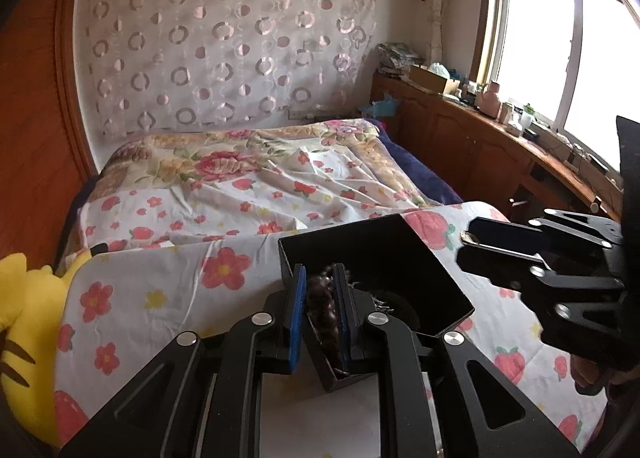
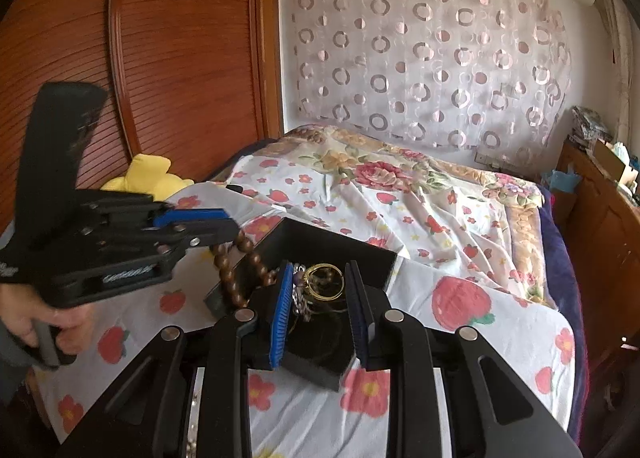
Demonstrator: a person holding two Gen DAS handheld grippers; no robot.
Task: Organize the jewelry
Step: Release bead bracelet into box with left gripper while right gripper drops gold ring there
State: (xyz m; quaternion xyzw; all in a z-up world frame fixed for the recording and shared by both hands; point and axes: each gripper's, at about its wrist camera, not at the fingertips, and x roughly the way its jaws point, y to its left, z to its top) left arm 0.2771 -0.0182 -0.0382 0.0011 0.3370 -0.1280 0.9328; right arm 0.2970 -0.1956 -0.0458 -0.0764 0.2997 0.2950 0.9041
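A black open box (image 1: 384,258) sits on the flowered bedsheet; it also shows in the right wrist view (image 2: 320,242). My left gripper (image 1: 320,314) is shut on a dark brown bead bracelet (image 1: 320,310) held over the box's near edge; the beads (image 2: 234,270) hang from it in the right wrist view. My right gripper (image 2: 320,306) is open over the box, above a gold bangle (image 2: 326,282) and a small silver piece (image 2: 298,290) inside. In the left wrist view the right gripper (image 1: 480,246) hovers to the right of the box.
The box rests on a board covered by flowered cloth (image 1: 160,298) at the bed's foot. A yellow plush toy (image 1: 24,318) lies to the left. A wooden wardrobe (image 2: 160,58) stands left; a cluttered wooden sill cabinet (image 1: 500,130) runs along the right.
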